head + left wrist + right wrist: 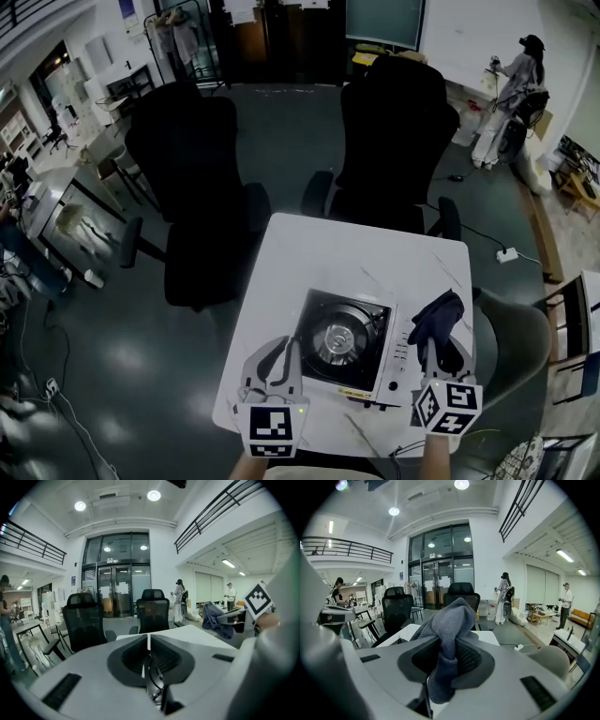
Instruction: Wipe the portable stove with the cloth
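The portable stove (352, 347), white with a black burner top, sits at the near middle of the white table (356, 253). My right gripper (441, 354) hovers just right of the stove and is shut on a dark grey cloth (436, 317), which bunches up between its jaws in the right gripper view, cloth (449, 634). My left gripper (278, 361) hangs left of the stove, jaws pressed together with nothing between them (147, 641). From the left gripper view the cloth (216, 618) and the right gripper show at the right.
Two black office chairs (192, 187) (392, 141) stand behind the table, and a grey chair (511, 352) sits at its right. A person (511, 94) stands far back right. Desks line the left side of the room.
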